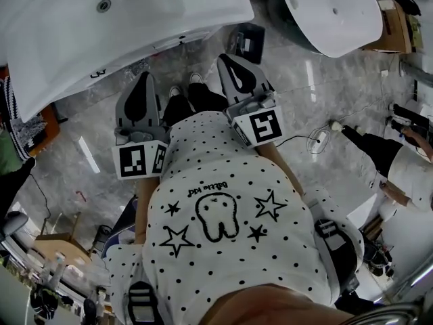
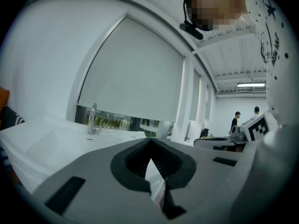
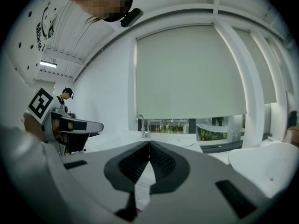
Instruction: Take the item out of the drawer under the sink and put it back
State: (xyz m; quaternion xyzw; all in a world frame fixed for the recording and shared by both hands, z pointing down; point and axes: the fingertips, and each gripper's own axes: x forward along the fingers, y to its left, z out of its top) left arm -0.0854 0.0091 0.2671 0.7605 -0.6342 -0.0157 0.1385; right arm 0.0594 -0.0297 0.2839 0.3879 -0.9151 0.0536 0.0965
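Left hand-held gripper [image 1: 145, 80] and right hand-held gripper [image 1: 226, 59] both clenched, nothing between jaws, held side by side near white sink [image 1: 135, 26].

Left claw [image 1: 146, 80] and right claw [image 1: 226, 63] point toward the white sink [image 1: 169, 12]; marble floor [image 1: 298, 107] below.

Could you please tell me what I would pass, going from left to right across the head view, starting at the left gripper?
left gripper → right gripper → round basin → cardboard box
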